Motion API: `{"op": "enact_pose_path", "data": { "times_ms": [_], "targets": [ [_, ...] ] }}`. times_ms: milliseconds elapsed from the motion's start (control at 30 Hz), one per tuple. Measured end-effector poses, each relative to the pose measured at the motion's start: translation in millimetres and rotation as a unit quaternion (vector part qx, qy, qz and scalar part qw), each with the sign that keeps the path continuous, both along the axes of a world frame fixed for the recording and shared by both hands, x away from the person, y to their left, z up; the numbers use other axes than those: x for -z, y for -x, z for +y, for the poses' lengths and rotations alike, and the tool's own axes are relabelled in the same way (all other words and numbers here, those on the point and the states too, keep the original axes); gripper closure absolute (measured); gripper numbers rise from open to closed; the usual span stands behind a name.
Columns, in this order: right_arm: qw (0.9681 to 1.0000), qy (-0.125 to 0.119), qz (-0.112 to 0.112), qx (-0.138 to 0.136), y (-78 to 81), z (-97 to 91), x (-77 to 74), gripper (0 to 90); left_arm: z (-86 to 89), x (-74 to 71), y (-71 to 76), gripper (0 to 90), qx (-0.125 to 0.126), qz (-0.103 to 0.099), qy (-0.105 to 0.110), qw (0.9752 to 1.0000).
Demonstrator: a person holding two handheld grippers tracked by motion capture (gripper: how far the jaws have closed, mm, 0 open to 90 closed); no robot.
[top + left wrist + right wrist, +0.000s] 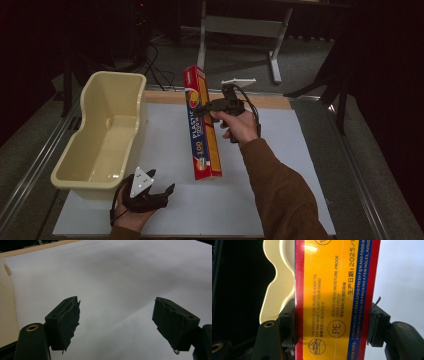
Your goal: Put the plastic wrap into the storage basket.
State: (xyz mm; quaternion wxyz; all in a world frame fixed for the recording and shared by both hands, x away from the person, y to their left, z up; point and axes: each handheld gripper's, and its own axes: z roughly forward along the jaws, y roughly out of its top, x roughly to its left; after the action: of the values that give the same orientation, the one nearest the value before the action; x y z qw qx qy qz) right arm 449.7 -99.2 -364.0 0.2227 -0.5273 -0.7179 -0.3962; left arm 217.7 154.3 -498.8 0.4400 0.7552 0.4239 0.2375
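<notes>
Two tongs, right tongs [204, 107] clamping plastic wrap box [202, 125], label print readable up close, left tongs [116, 325] wide, holding nothing.

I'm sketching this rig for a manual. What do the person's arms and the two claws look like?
Both claws are black with pistol-style grips. The left claw carries a grey three-cornered plate, and its pads show frayed black tape. A black cable loops off the right claw. The right arm wears a brown sleeve.
</notes>
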Motion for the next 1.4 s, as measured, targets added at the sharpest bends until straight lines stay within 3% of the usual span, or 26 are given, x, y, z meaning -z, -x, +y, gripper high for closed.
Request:
{"op": "enact_pose_path", "data": {
  "times_ms": [500,833,1167,1400],
  "targets": [
    [0.9995,-0.032,-0.006,0.004,-6.5,16.4,-11.0,39.7,-0.6,1.5,0.4,21.5,0.001,0.0,-0.002,1.0],
    [0.9982,-0.055,0.007,0.023,-11.4,23.5,-8.7,39.7,1.2,0.6,0.8,21.4,0.0,-0.002,-0.001,1.0],
    [0.9967,-0.078,-0.012,0.018,-8.2,35.9,-24.5,39.7,0.5,0.4,8.0,21.4,0.003,-0.004,-0.001,1.0],
    [0.9957,-0.089,-0.011,0.023,-8.6,44.4,-30.3,39.7,-0.4,1.4,10.4,21.4,0.003,-0.002,-0.001,1.0]
  ]
}}
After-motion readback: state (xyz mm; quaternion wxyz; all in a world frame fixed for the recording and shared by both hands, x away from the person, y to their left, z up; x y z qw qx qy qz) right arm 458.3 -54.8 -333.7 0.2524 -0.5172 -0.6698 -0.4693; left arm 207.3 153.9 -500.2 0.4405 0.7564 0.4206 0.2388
